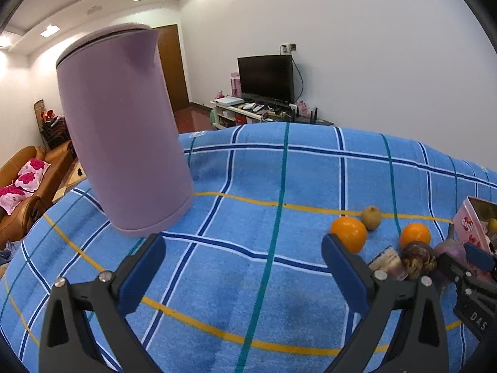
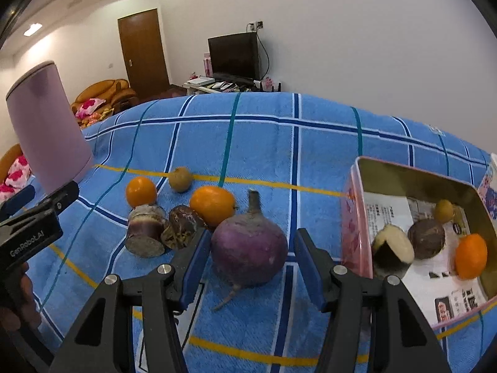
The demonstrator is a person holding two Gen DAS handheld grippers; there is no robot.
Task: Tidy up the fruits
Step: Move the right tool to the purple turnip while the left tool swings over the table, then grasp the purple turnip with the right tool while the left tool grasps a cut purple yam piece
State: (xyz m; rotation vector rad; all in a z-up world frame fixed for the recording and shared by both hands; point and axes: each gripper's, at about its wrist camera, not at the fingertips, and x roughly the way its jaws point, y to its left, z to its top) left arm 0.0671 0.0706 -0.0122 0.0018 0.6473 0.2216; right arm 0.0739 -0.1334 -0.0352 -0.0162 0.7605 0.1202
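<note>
Currently, oranges: two on the blue cloth (image 2: pixel 267 143) ( (image 2: pixel 141 191), (image 2: pixel 212 205)), one in the pink tin (image 2: pixel 352 217) at (image 2: pixel 470 256)
Turnip (image 2: pixel 250 248): one, between the right gripper (image 2: pixel 250 264) pads, no contact visible
Left gripper (image 1: pixel 243 267): spread wide, empty
Purple kettle (image 1: pixel 124 130): one

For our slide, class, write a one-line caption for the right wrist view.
Right claw open around a purple turnip on the blue checked cloth, beside the pink tin.
</note>
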